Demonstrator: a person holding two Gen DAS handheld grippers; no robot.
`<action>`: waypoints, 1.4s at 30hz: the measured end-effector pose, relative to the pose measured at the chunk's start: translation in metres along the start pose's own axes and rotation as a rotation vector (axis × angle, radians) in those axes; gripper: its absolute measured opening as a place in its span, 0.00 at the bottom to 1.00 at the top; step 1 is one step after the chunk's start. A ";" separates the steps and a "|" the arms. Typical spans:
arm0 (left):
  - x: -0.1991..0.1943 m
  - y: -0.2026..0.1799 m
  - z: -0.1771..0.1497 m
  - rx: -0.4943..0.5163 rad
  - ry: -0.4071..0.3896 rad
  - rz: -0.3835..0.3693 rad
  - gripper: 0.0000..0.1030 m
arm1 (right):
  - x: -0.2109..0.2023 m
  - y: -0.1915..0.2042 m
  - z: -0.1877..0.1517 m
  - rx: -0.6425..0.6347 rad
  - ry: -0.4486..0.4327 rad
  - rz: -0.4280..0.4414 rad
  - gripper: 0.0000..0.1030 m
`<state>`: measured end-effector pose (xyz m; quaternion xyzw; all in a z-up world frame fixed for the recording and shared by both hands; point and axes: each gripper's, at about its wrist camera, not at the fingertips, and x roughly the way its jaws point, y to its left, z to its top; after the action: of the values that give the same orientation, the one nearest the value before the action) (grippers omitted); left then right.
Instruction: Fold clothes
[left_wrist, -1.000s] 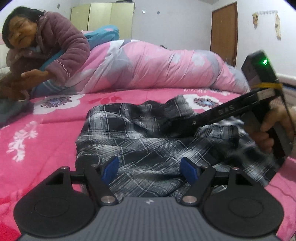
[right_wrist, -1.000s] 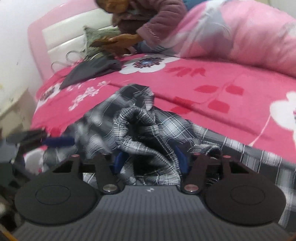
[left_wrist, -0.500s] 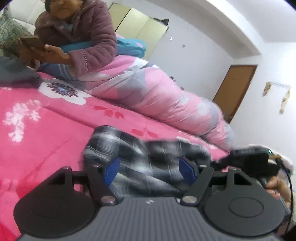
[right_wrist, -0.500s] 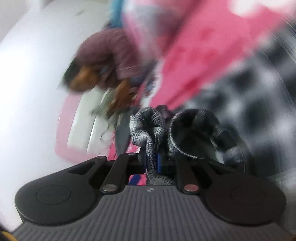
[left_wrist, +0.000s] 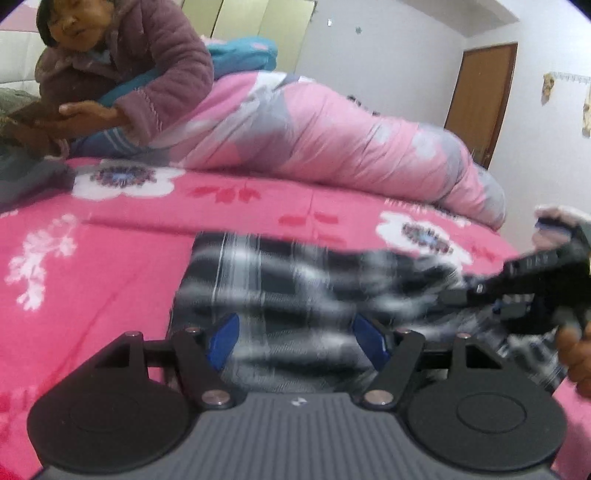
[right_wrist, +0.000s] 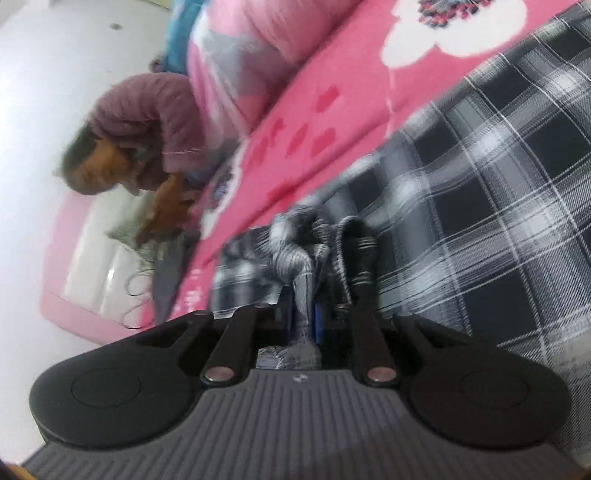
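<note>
Plaid shirt (left_wrist: 295, 288) lies spread on the pink floral bedspread (left_wrist: 110, 251). My right gripper (right_wrist: 308, 317) is clenched on a bunched fold of it; my left gripper (left_wrist: 295, 339) hovers over it, jaws apart.

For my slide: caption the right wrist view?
Right claw shut on bunched plaid shirt over the pink bedspread.

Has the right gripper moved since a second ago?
Yes. The right gripper, open over the plaid garment then, is now shut on a bunched fold and rolled: the pink headboard now looks tilted.
</note>
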<state>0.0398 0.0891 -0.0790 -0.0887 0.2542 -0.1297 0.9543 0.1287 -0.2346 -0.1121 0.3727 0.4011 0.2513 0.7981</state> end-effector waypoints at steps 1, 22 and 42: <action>-0.001 -0.004 0.005 0.006 -0.012 -0.016 0.69 | -0.003 0.002 -0.003 -0.035 -0.018 0.008 0.12; 0.095 -0.139 0.032 0.252 0.300 -0.132 0.71 | -0.057 -0.038 -0.048 -0.294 -0.217 0.126 0.77; 0.040 -0.043 0.010 -0.014 0.277 -0.068 0.74 | -0.032 -0.030 -0.004 -0.063 -0.077 0.192 0.85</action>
<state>0.0697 0.0376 -0.0785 -0.0852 0.3811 -0.1713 0.9045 0.1106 -0.2729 -0.1233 0.3935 0.3244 0.3245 0.7966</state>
